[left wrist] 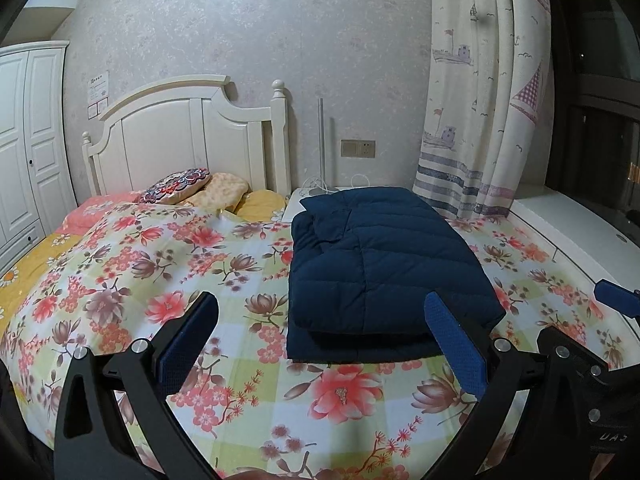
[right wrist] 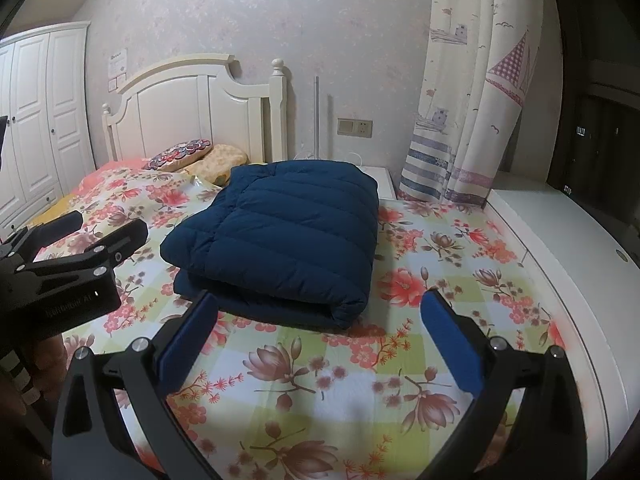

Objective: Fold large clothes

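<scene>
Floral bedspread (left wrist: 340, 392) fills the near view, a flat bed for folding. Centred on it lies the navy down jacket (right wrist: 280, 236), already doubled into a thick stack, so folding looks nearly done. Left gripper (left wrist: 320, 340) and right gripper (right wrist: 316, 340) hover near it, jaws spread, empty. Sleeves are hidden inside the folds

I count one folded navy jacket (left wrist: 384, 264) on one bed (left wrist: 160, 264), two grippers, left (left wrist: 320, 340) and right (right wrist: 316, 336), three pillows, one curtain (left wrist: 480, 100).
</scene>
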`<state>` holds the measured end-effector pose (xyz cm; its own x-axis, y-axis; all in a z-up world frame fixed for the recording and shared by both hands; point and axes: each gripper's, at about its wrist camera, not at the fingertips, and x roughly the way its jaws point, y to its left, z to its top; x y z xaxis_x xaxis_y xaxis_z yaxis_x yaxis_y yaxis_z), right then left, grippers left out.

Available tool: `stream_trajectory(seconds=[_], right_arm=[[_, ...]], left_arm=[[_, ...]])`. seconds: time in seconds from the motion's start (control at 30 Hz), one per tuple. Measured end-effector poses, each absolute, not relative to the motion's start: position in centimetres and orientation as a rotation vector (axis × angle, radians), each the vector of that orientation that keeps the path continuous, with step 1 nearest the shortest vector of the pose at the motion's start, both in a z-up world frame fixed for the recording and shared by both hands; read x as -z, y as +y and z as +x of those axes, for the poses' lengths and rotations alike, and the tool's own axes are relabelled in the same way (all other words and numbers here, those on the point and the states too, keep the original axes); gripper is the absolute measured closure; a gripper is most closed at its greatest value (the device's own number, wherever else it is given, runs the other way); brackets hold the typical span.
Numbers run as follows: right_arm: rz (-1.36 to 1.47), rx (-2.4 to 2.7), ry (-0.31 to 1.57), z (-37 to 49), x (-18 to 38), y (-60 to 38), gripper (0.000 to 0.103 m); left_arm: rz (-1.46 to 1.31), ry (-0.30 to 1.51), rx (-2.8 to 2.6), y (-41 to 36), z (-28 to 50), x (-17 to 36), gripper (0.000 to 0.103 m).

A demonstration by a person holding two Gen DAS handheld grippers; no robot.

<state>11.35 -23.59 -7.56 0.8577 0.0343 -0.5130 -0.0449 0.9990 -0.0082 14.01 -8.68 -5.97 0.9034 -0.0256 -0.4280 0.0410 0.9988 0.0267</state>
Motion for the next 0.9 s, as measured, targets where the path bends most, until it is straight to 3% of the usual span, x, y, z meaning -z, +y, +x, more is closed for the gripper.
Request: stream_trajectory(seconds=[0.9], right_arm=[[-0.015,-0.040,0.532,11.17,7.27,-23.40,0.002]], left_arm=[[0.041,0.449,0.031,-7.92,13.61,6.20,0.004]])
